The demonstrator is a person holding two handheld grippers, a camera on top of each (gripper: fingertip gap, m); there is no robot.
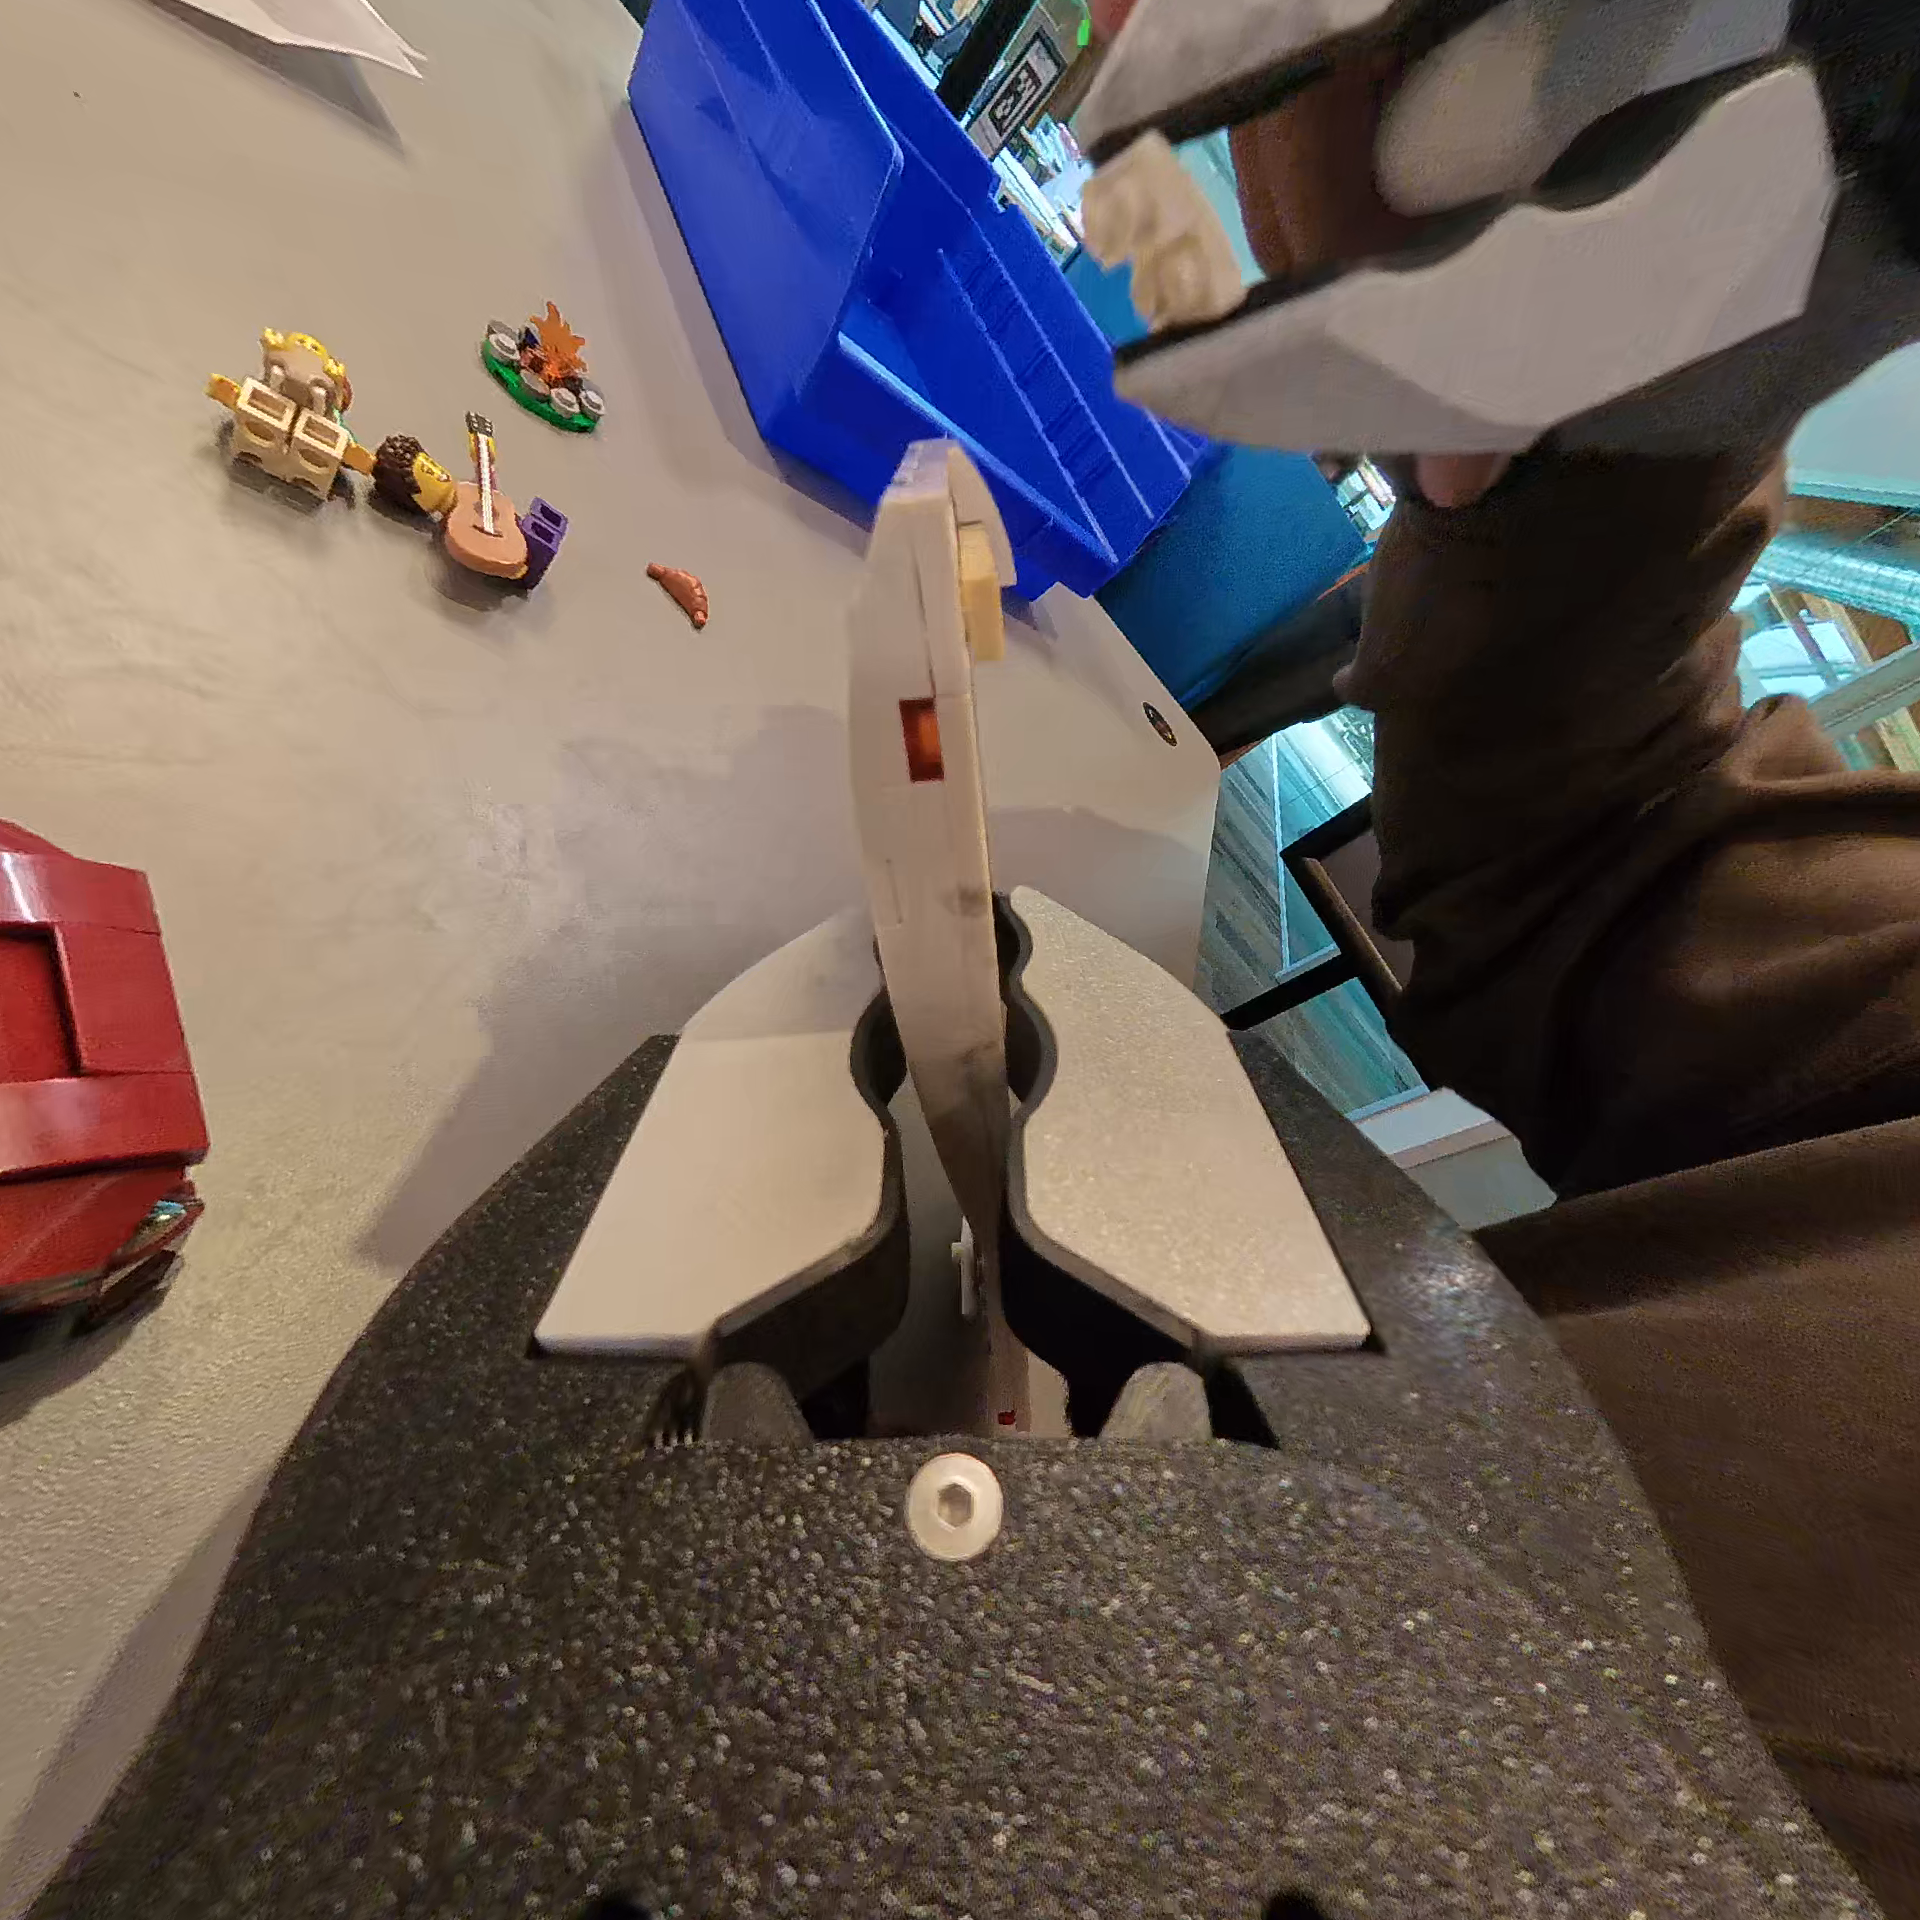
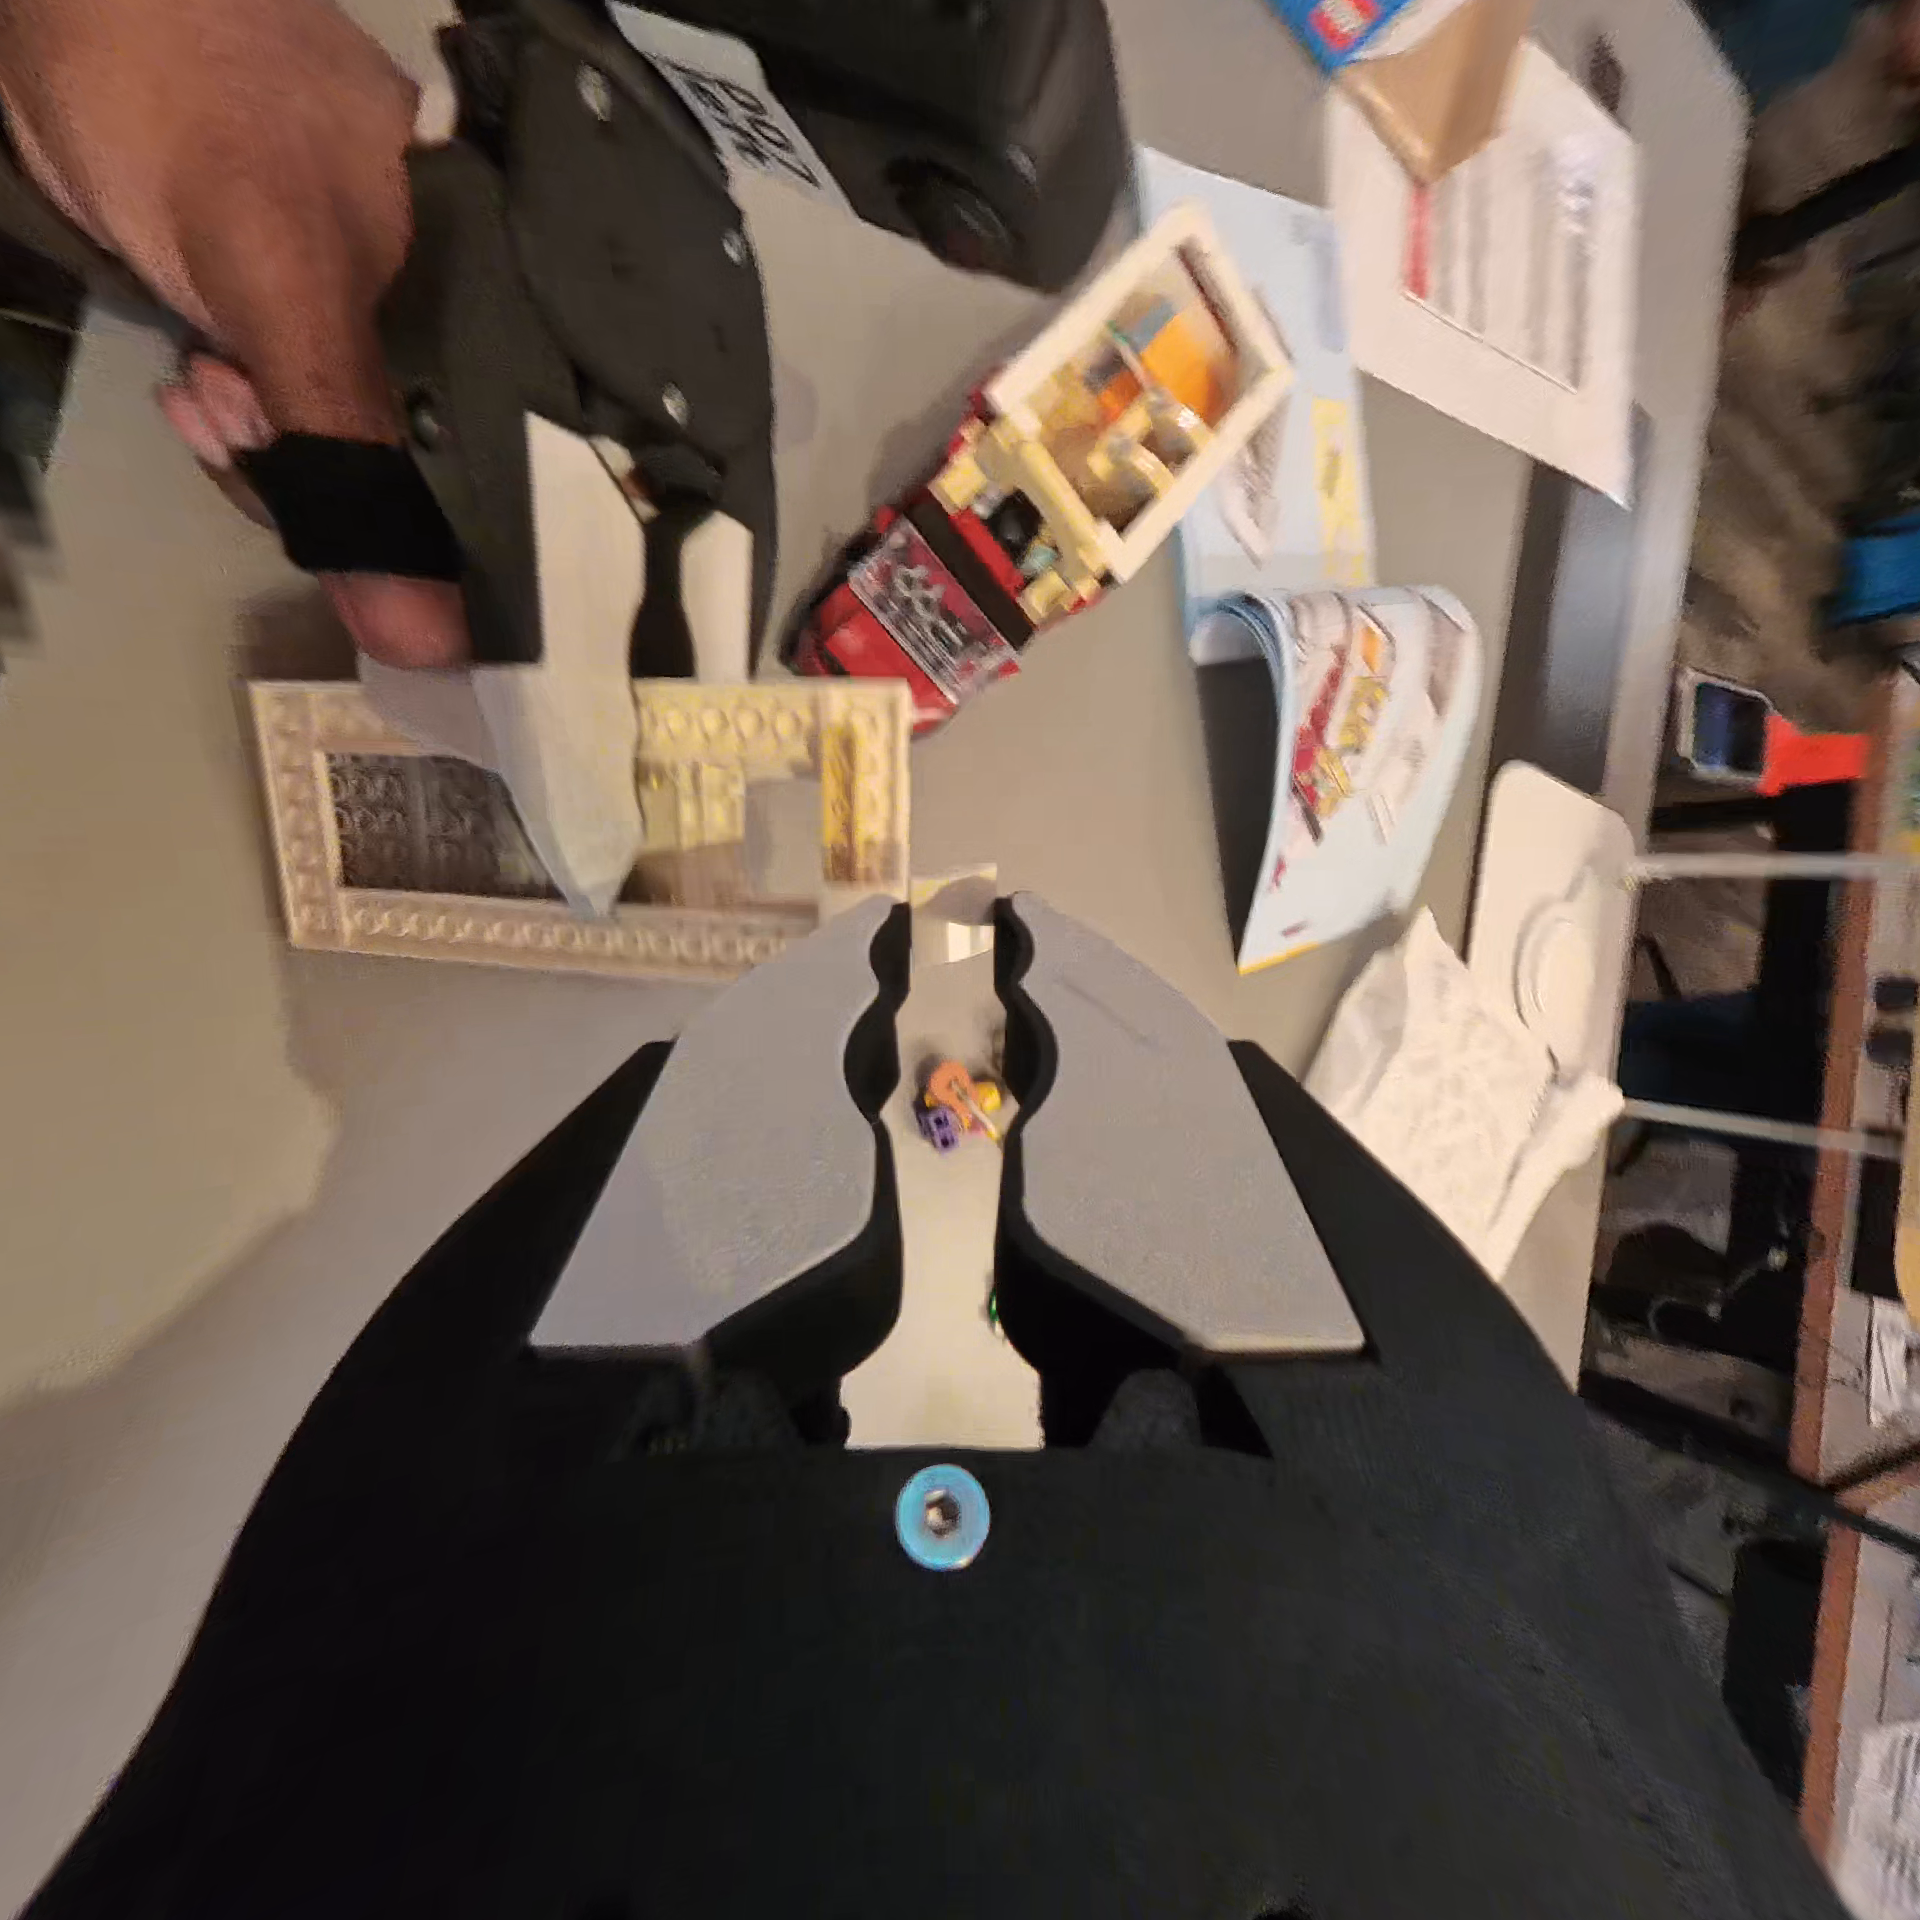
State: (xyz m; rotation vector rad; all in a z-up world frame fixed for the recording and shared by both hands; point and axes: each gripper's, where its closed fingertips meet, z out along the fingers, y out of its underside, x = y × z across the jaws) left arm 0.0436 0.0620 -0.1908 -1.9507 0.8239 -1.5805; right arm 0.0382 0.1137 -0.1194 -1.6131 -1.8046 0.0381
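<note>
Left tongs [image 1: 940,935]: clamped on a flat white brick-built panel [image 1: 920,727], seen edge-on at frame centre, standing up out of the jaws; both pads press on its lower part. A small tan piece [image 1: 982,603] sits on its upper right side.
Same panel, right wrist view: shows as a studded white frame [image 2: 582,940] w/ dark and yellow infill, mid-left of frame, w/ the left tongs' grey finger [image 2: 566,790] laid across it.
Right tongs [image 2: 948,925]: narrow, closed on a small white brick [image 2: 951,940] at the very tips. Left wrist view confirms: a small cream-white brick [image 1: 1164,244] pinched at the tip, upper right of frame. View is blurred, so grip depth is hard to judge.
Spacing: small brick is just beside the frame's right end, not touching as far as I can tell.
Worktop [image 1: 416,831]: grey. Minifigs w/ a guitar [image 1: 483,509], a campfire build [image 1: 545,369], a brown bit [image 1: 681,592], a blue bin [image 1: 883,260], a red vehicle build [image 2: 935,603], booklets [image 2: 1340,748].
Risk 1: brick is held only at the fingertips; any side push while meeting the studs could make it twist or pop out.
Risk 2: the panel is gripped low, so force near its top could lever it in the pads or split its joints.
Risk 3: a dropped piece may land among the loose builds below.
</note>
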